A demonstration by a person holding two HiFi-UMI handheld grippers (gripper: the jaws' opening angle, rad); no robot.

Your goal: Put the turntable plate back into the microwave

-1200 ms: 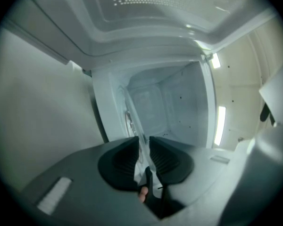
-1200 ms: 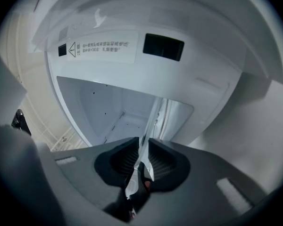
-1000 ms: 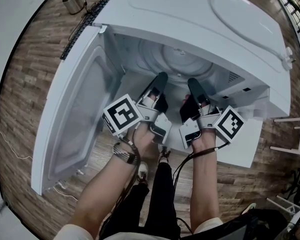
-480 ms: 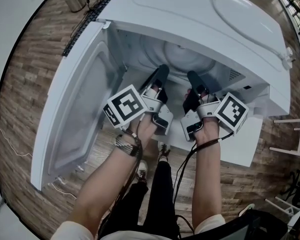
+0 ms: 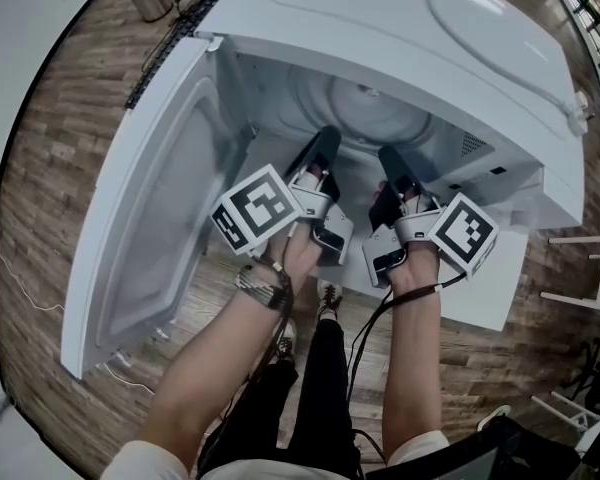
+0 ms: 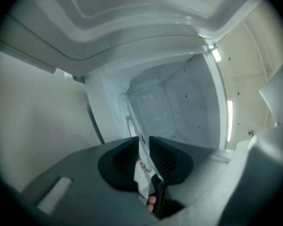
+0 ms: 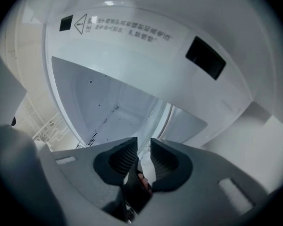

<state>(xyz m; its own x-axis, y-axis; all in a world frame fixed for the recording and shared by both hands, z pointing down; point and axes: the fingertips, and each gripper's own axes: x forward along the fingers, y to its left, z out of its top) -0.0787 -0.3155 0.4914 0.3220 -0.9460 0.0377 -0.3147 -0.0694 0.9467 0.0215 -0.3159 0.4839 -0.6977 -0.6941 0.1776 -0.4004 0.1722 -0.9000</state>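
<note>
Right tongs (image 7: 143, 147) lately wider, loose around turntable plate (image 5: 365, 108) rim; left tongs (image 6: 142, 142) tighter, clamped on it; warning label (image 7: 122, 28) unreadable.

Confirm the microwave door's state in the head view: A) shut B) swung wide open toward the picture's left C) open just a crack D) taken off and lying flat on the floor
B: the microwave door stands swung wide out at the picture's left, with its inner face showing, and leaves the cavity fully exposed.
</note>
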